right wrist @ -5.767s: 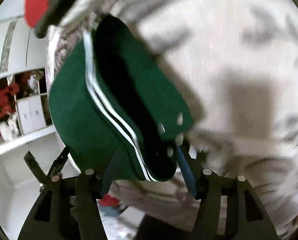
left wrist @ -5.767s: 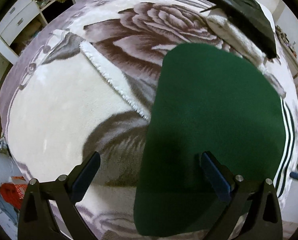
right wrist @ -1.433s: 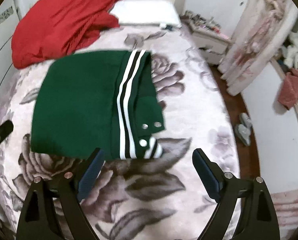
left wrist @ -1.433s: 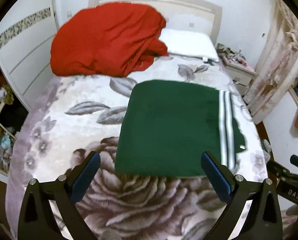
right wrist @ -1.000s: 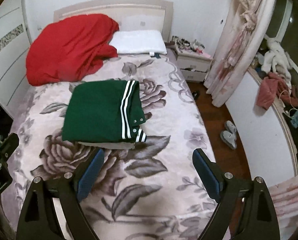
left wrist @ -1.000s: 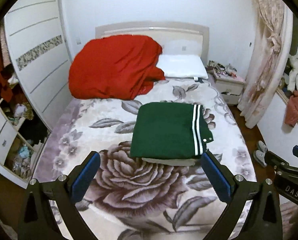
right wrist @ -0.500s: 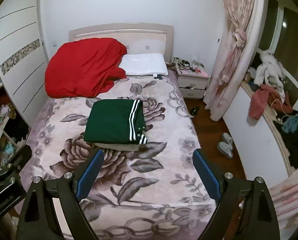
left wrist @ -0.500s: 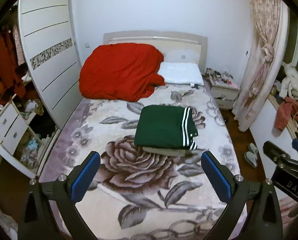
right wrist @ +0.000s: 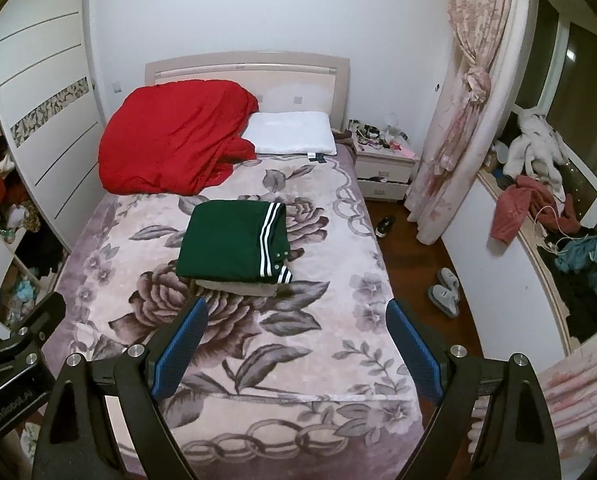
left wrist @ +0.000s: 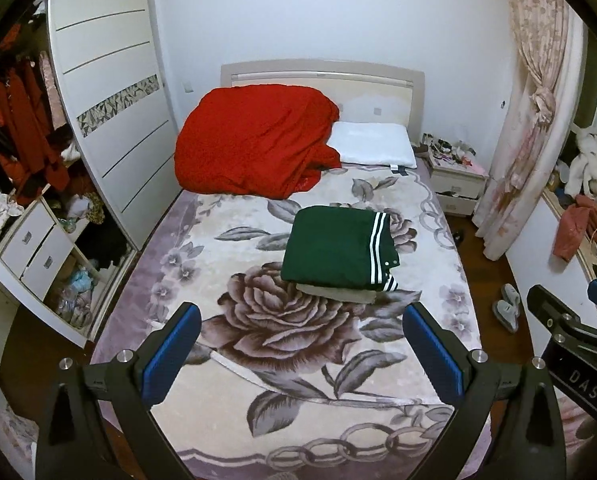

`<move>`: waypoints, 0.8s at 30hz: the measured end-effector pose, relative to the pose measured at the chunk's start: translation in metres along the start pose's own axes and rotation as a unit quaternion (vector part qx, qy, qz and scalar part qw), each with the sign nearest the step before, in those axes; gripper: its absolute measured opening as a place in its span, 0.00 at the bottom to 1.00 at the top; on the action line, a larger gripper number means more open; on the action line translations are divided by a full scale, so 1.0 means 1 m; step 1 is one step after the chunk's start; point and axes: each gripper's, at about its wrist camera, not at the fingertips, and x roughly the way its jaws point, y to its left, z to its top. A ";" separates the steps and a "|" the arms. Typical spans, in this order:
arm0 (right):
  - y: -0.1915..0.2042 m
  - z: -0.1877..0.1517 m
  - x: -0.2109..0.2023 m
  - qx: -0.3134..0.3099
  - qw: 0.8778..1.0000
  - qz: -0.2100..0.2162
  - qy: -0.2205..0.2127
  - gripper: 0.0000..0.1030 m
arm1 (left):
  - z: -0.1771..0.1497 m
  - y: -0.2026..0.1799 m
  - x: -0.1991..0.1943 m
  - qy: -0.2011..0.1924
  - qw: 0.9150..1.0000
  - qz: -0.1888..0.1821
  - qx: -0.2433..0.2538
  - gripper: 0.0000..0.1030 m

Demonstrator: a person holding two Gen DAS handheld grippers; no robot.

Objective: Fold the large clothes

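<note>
Nearest the lens, the left gripper (left wrist: 300, 356) has its blue-padded jaws spread wide with nothing between them, only bedspread showing through the gap. Same story on the right gripper (right wrist: 298, 346): jaws far apart, empty, aimed down at the foot of the bed. Each tool peeks into the other's view at the frame edge.

Below them runs the plush pale-pink floral blanket (left wrist: 298, 360), big grey-brown rose in the middle, chain-link border at the near edge. And there it is, mid-bed: the folded dark-green jacket with white stripes (left wrist: 330, 250), a neat rectangle, striped hem and snap buttons on its right side, resting on top of a folded beige garment (left wrist: 338, 294) whose edge sticks out beneath its near side. Both grippers are well apart from it.

Farther up, a crumpled red quilt (right wrist: 174, 140) heaps against the headboard, touching a white pillow (right wrist: 290, 138) just beside it. Beyond the bed's right corner, a cluttered white nightstand (right wrist: 384, 160), and a pink floral curtain (right wrist: 466, 120) tied back.
</note>
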 end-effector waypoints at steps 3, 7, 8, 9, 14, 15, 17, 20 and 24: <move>-0.001 0.003 -0.003 0.000 1.000 0.003 0.003 0.89 | 0.000 -0.002 -0.003 -0.003 1.000 0.003 0.001 1.00; -0.001 0.001 -0.002 0.001 1.000 0.003 0.003 0.89 | 0.000 0.000 -0.010 -0.011 1.000 0.006 -0.001 1.00; -0.002 0.000 -0.003 0.002 1.000 0.005 0.004 0.89 | 0.000 0.001 -0.011 -0.012 1.000 0.007 -0.001 1.00; -0.002 -0.001 -0.005 0.003 1.000 0.005 0.004 0.89 | 0.000 0.001 -0.012 -0.013 1.000 0.008 -0.002 1.00; -0.002 -0.003 -0.008 -0.001 1.000 0.009 0.003 0.90 | 0.000 0.004 -0.012 -0.012 1.000 0.005 -0.010 1.00; -0.001 -0.003 -0.009 -0.003 1.000 0.008 0.004 0.92 | 0.000 0.004 -0.012 -0.012 1.000 0.004 -0.011 1.00; 0.000 -0.001 -0.010 -0.005 1.000 0.008 0.005 0.93 | 0.001 0.005 -0.013 -0.014 1.000 0.006 -0.012 1.00; -0.001 0.000 -0.009 -0.005 1.000 0.009 0.004 0.93 | 0.002 0.006 -0.016 -0.020 1.000 0.012 -0.012 1.00; 0.001 0.010 -0.009 -0.007 1.000 0.012 0.000 0.93 | 0.002 0.006 -0.019 -0.025 1.000 0.015 -0.012 1.00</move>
